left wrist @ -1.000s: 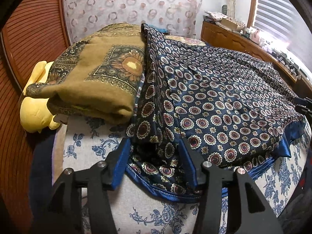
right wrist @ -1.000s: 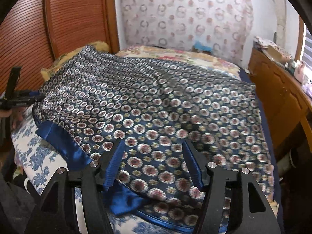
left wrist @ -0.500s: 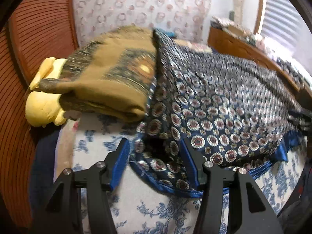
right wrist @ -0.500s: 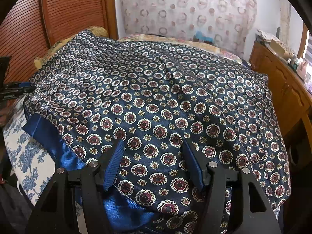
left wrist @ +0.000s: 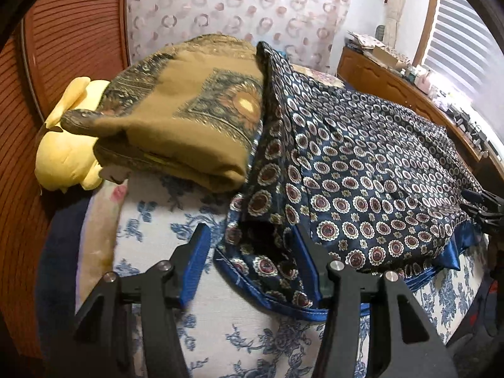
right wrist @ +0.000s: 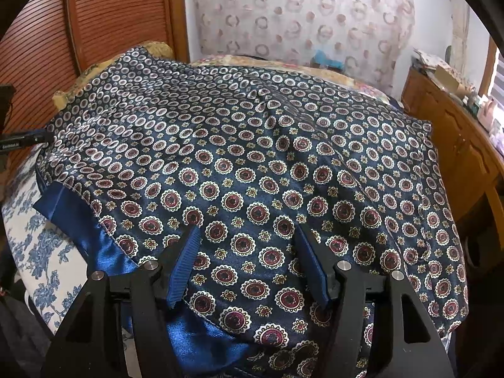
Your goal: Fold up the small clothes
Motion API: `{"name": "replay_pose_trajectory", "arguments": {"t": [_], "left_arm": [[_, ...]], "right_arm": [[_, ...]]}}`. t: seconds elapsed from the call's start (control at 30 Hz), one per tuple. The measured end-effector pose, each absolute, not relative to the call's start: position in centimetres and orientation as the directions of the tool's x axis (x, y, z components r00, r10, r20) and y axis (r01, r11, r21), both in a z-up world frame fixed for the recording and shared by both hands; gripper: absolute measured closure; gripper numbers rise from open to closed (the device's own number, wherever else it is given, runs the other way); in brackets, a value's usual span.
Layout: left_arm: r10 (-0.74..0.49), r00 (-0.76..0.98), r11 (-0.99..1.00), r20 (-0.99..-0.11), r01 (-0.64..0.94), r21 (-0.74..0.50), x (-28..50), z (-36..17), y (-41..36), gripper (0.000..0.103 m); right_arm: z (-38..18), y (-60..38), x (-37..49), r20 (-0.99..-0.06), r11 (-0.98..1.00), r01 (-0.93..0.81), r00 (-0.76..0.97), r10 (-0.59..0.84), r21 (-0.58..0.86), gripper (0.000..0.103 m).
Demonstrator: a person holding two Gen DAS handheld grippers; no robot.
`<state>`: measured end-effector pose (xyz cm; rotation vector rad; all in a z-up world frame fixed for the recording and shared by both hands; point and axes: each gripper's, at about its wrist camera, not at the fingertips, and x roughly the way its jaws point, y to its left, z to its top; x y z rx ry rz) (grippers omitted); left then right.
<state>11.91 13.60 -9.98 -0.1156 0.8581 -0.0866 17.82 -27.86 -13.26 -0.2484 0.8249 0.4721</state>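
A navy satin garment (left wrist: pixel 362 163) with a medallion print and bright blue lining lies spread over the bed. In the left wrist view my left gripper (left wrist: pixel 250 236) hovers at its near left corner; the hemmed corner lies between the jaws, by the right finger. The jaws are closing, and the pads do not press the cloth. In the right wrist view my right gripper (right wrist: pixel 247 233) stands open just above the garment (right wrist: pixel 252 145) near its front edge, with flat cloth under the gap. The blue lining (right wrist: pixel 78 220) is turned out at the left.
A folded olive-brown scarf (left wrist: pixel 176 126) lies left of the garment, and a yellow plush toy (left wrist: pixel 63 157) lies behind it. The bed sheet (left wrist: pixel 252 340) is white with blue flowers. A wooden dresser (right wrist: pixel 456 145) runs along the right; slatted wooden doors (left wrist: pixel 63 47) stand at the left.
In the left view the garment's corner has shifted right, so bare sheet now shows by the left finger. In the right view the printed cloth has spread nearer and fills the space under the jaws.
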Motion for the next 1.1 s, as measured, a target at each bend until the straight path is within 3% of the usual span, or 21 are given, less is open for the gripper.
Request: {"name": "replay_pose_trajectory", "arguments": {"t": [0.1,0.17,0.27,0.7,1.1], "left_arm": [[-0.103,0.656,0.994,-0.748,0.044,-0.098,11.7,-10.1,12.8,0.065],[-0.113,0.656,0.994,-0.746,0.067,-0.092,11.6,-10.1,12.4,0.085],[-0.133,0.644,0.991,-0.753,0.090,-0.098,11.7,-9.9,12.1,0.100],[-0.342,0.739,0.938,-0.581,0.305,-0.165,11.3,-0.7,4.8,0.102],[-0.547,0.630,0.811,-0.551,0.563,-0.161,14.9,3.9,-8.9,0.102]], "right_arm": [[-13.3,-27.9,17.8,-0.752,0.869,-0.494,0.584,0.305,-0.031,0.039],[-13.2,-27.9,17.8,-0.752,0.869,-0.494,0.583,0.308,-0.027,0.039],[-13.1,-28.0,17.8,-0.751,0.870,-0.493,0.582,0.313,-0.019,0.039],[-12.2,-30.4,17.8,-0.716,0.886,-0.458,0.596,0.364,0.069,0.039],[-8.0,-37.9,14.7,-0.624,0.933,-0.358,0.719,0.307,0.047,0.039]]}}
